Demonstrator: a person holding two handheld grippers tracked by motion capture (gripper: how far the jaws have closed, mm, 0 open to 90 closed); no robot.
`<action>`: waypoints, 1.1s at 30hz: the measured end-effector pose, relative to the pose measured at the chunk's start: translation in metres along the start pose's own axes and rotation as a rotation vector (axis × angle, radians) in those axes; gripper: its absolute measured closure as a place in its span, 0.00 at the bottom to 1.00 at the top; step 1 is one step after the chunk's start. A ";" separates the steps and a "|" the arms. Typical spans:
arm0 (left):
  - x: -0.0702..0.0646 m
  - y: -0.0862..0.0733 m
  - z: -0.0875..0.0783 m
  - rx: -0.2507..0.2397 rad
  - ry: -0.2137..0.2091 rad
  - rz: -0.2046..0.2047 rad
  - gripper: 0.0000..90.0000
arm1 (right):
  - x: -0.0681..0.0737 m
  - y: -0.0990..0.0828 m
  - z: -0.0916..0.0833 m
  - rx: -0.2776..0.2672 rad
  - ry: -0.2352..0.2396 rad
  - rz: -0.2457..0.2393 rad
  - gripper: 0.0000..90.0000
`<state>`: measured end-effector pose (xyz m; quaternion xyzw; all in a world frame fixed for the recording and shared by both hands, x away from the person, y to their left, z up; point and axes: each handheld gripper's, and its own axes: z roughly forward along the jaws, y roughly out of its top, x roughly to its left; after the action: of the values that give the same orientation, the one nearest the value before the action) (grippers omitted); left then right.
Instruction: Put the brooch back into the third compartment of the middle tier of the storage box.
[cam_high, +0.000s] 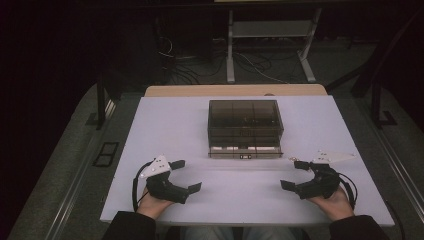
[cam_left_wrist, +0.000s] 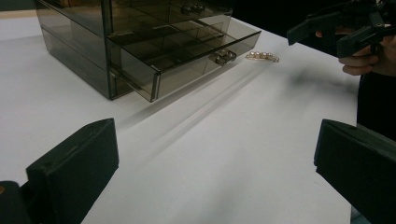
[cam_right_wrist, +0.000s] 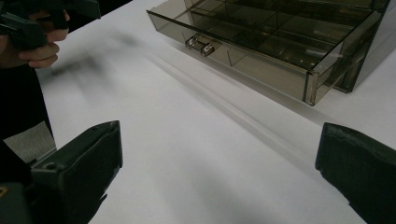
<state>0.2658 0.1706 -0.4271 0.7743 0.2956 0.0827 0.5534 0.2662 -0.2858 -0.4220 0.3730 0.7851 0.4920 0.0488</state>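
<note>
Spanning most of the high view, the white worktop (cam_high: 165, 130) carries a smoky transparent drawer box (cam_high: 245, 120) at its middle, the bottom drawer (cam_left_wrist: 187, 56) pulled out toward the person. Nearer the person, the left gripper (cam_high: 185, 175) and the right gripper (cam_high: 295, 174) hover well apart, both with jaws wide and holding nothing. A small pearl hair clip (cam_left_wrist: 263, 56) lies on the worktop just beside the drawer's front.
</note>
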 end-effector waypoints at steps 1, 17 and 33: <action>0.000 0.000 0.000 0.000 0.000 -0.001 0.00 | 0.000 0.000 0.000 -0.002 -0.001 0.005 0.00; 0.000 -0.001 0.001 0.005 0.000 0.000 0.00 | 0.003 0.000 -0.001 0.013 0.005 -0.002 0.00; 0.000 -0.001 0.003 0.006 -0.030 -0.033 0.00 | 0.010 0.004 -0.003 0.054 0.017 -0.007 0.00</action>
<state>0.2665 0.1689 -0.4292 0.7721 0.3002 0.0611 0.5567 0.2600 -0.2803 -0.4143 0.3673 0.7997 0.4736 0.0339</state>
